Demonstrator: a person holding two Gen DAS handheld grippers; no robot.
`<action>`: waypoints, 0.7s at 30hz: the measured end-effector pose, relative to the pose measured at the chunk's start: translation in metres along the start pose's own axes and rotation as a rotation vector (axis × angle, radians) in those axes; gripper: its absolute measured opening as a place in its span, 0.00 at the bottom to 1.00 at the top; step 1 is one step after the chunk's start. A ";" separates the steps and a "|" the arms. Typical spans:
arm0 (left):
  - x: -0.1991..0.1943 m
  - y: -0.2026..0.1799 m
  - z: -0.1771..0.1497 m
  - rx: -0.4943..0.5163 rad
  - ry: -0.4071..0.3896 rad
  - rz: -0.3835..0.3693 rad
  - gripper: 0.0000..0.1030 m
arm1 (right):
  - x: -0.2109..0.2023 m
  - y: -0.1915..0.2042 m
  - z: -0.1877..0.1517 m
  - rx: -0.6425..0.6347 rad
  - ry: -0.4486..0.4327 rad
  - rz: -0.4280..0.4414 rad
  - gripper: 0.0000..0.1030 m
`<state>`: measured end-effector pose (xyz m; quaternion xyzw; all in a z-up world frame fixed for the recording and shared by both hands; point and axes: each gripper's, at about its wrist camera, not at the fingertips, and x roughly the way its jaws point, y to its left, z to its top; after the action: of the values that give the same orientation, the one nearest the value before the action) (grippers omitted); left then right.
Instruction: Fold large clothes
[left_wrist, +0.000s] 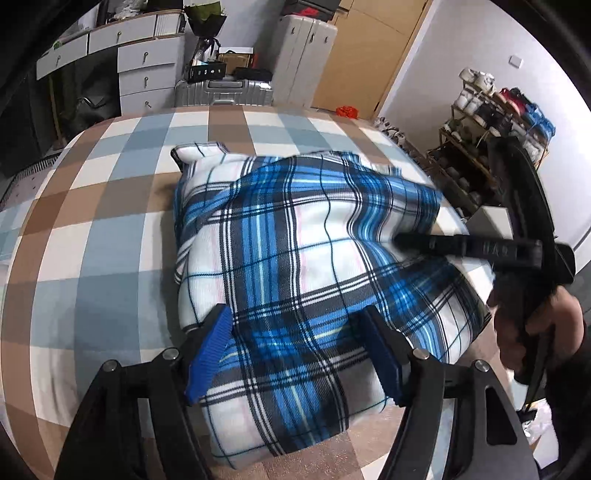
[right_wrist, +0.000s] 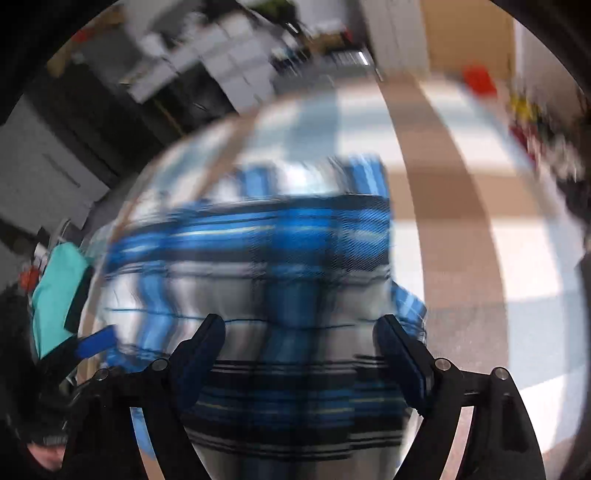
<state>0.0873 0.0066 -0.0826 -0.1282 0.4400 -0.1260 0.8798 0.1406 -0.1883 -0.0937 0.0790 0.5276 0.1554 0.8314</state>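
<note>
**Let go cleanly, then square the fold**

Your plaid shirt (left_wrist: 306, 280) lies folded on the checked bed (left_wrist: 110, 229). Both the left gripper (left_wrist: 295, 354) and right gripper (right_wrist: 303, 354) stand released above the shirt, holding nothing. Lift clear without snagging, then flatten the shirt's rumpled far edge.

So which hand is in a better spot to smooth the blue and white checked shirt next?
Probably left. The left gripper hangs open over the folded blue and white checked shirt in a sharp view, while the right gripper, also open, shows it only as a blur.
</note>
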 end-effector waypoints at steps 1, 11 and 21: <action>0.002 0.004 0.000 -0.018 0.009 -0.008 0.65 | 0.003 -0.003 0.002 0.007 0.021 -0.017 0.82; -0.015 -0.004 -0.008 -0.029 -0.009 -0.010 0.65 | -0.070 0.033 0.026 -0.099 -0.215 -0.076 0.74; -0.001 -0.004 -0.018 -0.004 -0.035 0.012 0.66 | 0.035 0.144 0.060 -0.256 0.137 0.057 0.81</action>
<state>0.0719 0.0006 -0.0908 -0.1292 0.4256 -0.1175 0.8879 0.1831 -0.0392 -0.0558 -0.0234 0.5565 0.2499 0.7921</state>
